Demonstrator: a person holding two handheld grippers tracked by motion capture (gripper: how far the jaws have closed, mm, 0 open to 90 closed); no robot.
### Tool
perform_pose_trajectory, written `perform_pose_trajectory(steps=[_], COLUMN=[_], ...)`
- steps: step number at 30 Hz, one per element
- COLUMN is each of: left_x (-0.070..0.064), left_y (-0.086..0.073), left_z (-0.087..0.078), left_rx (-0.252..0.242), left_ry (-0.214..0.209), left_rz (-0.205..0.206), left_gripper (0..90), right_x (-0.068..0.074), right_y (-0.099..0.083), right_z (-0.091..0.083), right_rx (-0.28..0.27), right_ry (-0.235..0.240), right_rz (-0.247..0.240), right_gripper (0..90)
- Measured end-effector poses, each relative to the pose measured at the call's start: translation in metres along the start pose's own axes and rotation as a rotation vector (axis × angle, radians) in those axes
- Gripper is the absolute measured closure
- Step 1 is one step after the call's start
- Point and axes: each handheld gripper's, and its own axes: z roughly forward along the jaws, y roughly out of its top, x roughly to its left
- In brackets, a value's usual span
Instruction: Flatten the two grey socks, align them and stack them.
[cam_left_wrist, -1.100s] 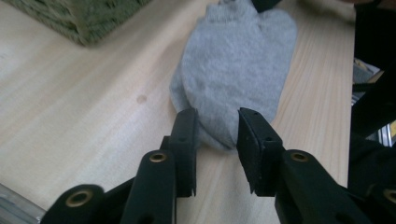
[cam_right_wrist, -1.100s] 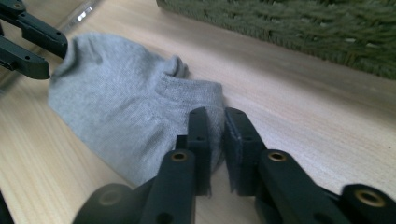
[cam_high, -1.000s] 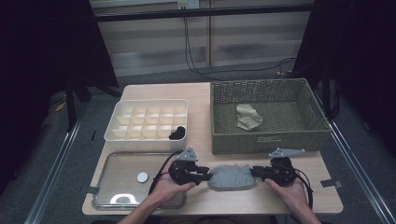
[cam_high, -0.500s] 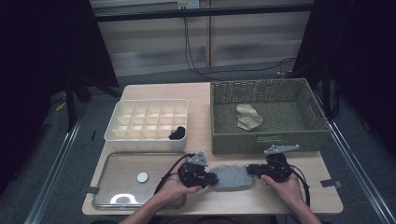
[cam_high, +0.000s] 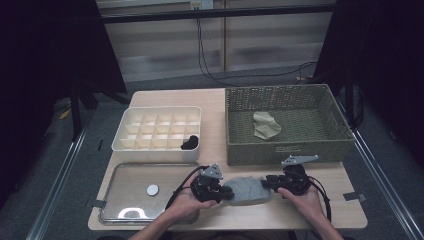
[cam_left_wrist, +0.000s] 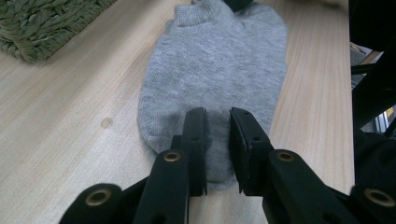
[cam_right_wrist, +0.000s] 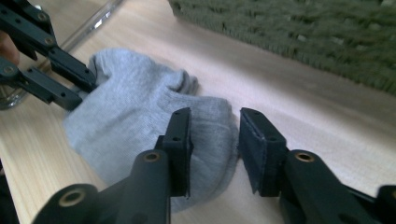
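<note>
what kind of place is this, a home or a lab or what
Most likely a lab or recording workspace, not a home: a bare light wooden table stands on metal floor rails in a dark-curtained bay, cables hang down the back wall, and a grey ankle sock, green woven basket and white divided plastic box are laid out like sorting props.

dark item (cam_high: 190, 143) in divided box: too small to tell | sock (cam_left_wrist: 215, 79) cuff: cut off by top edge

1 grey sock (cam_high: 245, 189), 1 basket (cam_high: 287, 150), 1 tray (cam_high: 117, 176), 1 divider box (cam_high: 125, 142)
</note>
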Motion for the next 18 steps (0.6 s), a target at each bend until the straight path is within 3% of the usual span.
perform_pose_trajectory(steps=[3, 8, 15, 18], left_x=[-0.0006, -0.0007, -0.0017, -0.0024], left_y=[0.0001, 0.0002, -0.0005, -0.0011], left_z=[0.0001, 0.0003, -0.0008, -0.0018], left_rx=[-0.001, -0.001, -0.001, -0.001], left_ry=[0.001, -0.001, 0.005, 0.006], left_rz=[-0.005, -0.005, -0.012, -0.022], left_gripper=[75.5, 75.3, 73.9, 73.6], right_x=[0.0031, 0.0039, 0.0050, 0.0044], right_y=[0.0005, -0.0017, -0.0025, -0.0029], right_z=[-0.0017, 0.0048, 0.0067, 0.0070], right_rx=[-0.020, 0.026, 0.030, 0.031], right_ry=[0.018, 0.003, -0.043, -0.058], right_rz=[-0.008, -0.021, -0.039, -0.045], right_gripper=[61.9, 54.3, 63.2, 60.4])
